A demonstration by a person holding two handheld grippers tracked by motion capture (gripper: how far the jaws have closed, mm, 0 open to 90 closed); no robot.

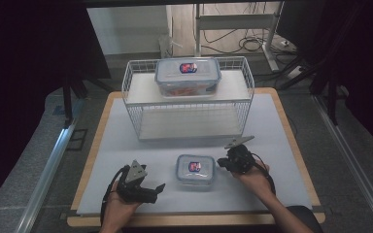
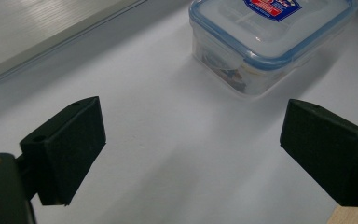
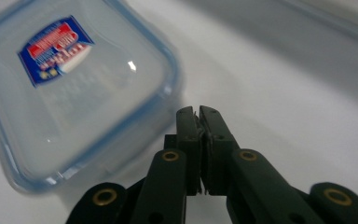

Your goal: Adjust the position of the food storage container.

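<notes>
Larger lidded container [image 1: 188,76] on white wire rack [image 1: 135,104], back of table [image 1: 97,145]

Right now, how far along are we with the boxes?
One large container already sits on the wire rack. The small container sits on the table between the open left gripper and shut right gripper, unheld. Gripping and moving it probably remain.

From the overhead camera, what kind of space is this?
Probably a lab or data-collection bench, not a kitchen: a white-topped wood-edged table between dark curtains, metal desk legs with loose floor cables behind, and a staged white wire basket.
</notes>
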